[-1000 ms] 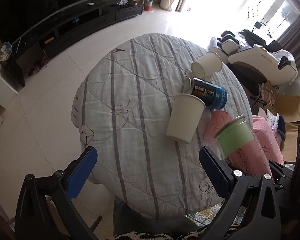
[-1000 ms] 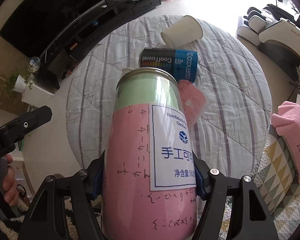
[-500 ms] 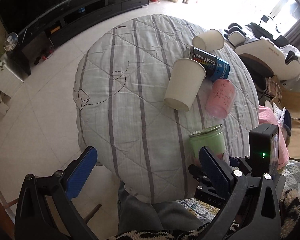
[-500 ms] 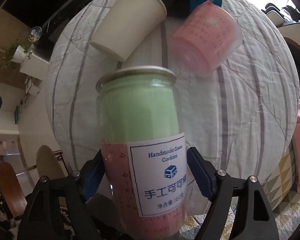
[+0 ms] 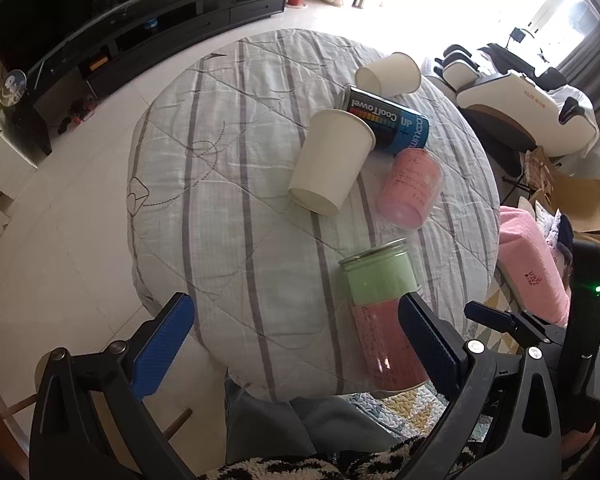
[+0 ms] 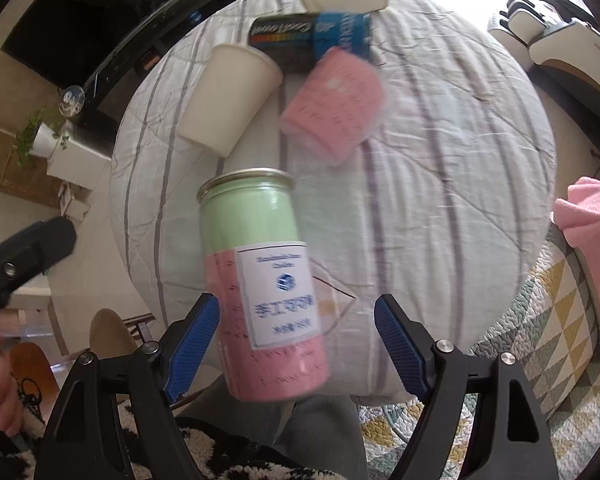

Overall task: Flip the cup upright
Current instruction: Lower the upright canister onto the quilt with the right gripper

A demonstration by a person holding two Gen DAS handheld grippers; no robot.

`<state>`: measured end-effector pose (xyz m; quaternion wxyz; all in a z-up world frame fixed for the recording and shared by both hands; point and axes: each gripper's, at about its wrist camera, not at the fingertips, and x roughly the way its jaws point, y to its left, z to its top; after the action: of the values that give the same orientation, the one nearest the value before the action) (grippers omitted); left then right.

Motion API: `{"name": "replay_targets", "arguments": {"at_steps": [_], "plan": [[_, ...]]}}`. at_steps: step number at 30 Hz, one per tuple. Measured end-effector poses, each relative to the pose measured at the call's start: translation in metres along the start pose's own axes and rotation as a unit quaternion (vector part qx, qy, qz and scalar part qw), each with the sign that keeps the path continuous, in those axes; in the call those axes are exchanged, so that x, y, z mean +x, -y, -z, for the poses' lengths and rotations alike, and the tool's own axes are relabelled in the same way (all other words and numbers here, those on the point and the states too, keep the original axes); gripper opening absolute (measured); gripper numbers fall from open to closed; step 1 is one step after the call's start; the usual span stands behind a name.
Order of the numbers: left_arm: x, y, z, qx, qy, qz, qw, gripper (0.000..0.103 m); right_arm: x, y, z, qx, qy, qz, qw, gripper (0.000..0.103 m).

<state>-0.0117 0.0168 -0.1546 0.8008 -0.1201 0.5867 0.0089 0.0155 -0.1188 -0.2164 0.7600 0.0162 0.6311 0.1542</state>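
Observation:
A tall clear can-shaped cup (image 6: pixel 260 280) with green top, pink bottom and a white label stands upright at the near edge of the round table (image 5: pixel 228 208); it also shows in the left wrist view (image 5: pixel 380 312). My right gripper (image 6: pixel 296 344) is open, its blue pads on either side of the cup with a wide gap on the right. My left gripper (image 5: pixel 296 344) is open and empty, held above the table's near edge, left of the cup.
On the striped cloth lie a white paper cup (image 5: pixel 332 160), a pink cup (image 5: pixel 412 188), a blue-black can (image 5: pixel 388 120) and another white cup (image 5: pixel 388 74). A pink cushion (image 6: pixel 592 252) lies to the right. A TV stand (image 5: pixel 140 40) is behind.
The right gripper lowered the cup from the air onto the table's near edge, then opened its jaws and drew back. The left gripper stayed open.

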Motion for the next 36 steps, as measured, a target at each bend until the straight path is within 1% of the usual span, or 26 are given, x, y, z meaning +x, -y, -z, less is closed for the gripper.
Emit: {"name": "replay_targets", "arguments": {"at_steps": [7, 16, 20, 24, 26, 28, 29, 30, 31, 32, 34, 36], "plan": [[0.022, 0.032, 0.007, 0.012, -0.035, 0.024, 0.9990, 0.103, -0.027, 0.038, 0.007, 0.060, 0.022, 0.007, 0.998, 0.081], [0.055, 0.059, 0.001, -0.015, -0.063, 0.042, 0.9970, 0.103, -0.037, 0.077, 0.019, 0.098, 0.016, 0.025, 0.995, 0.081], [0.065, 0.068, -0.003, -0.029, -0.064, 0.036, 0.9969, 0.103, -0.039, 0.089, 0.018, 0.106, 0.017, 0.031, 0.994, 0.081], [0.074, 0.069, -0.010, -0.057, -0.056, 0.017, 0.9967, 0.103, -0.035, 0.099, 0.013, 0.103, 0.012, 0.030, 0.994, 0.081], [0.081, 0.068, -0.014, -0.071, -0.061, 0.015, 0.9955, 0.103, -0.031, 0.101, 0.009, 0.098, 0.006, 0.029, 0.995, 0.081], [0.090, 0.068, -0.017, -0.079, -0.071, 0.005, 0.9943, 0.102, -0.027, 0.102, 0.005, 0.095, -0.002, 0.027, 0.995, 0.081], [0.094, 0.066, -0.017, -0.084, -0.076, -0.001, 0.9935, 0.097, -0.025, 0.103, 0.004, 0.094, -0.005, 0.025, 0.995, 0.081], [0.101, 0.066, -0.016, -0.089, -0.082, -0.005, 0.9927, 0.088, -0.022, 0.104, 0.002, 0.094, -0.007, 0.022, 0.995, 0.081], [0.109, 0.065, -0.015, -0.090, -0.096, -0.005, 0.9913, 0.073, -0.020, 0.105, 0.001, 0.094, -0.010, 0.019, 0.995, 0.081], [0.115, 0.063, -0.015, -0.094, -0.107, -0.002, 0.9898, 0.072, -0.017, 0.105, -0.001, 0.094, -0.014, 0.018, 0.995, 0.081], [0.110, 0.060, -0.016, -0.102, -0.096, 0.005, 0.9901, 0.072, -0.013, 0.106, -0.004, 0.093, -0.021, 0.016, 0.995, 0.081], [0.105, 0.060, -0.018, -0.100, -0.087, 0.006, 0.9911, 0.072, -0.012, 0.106, -0.006, 0.092, -0.021, 0.011, 0.995, 0.081]]}}
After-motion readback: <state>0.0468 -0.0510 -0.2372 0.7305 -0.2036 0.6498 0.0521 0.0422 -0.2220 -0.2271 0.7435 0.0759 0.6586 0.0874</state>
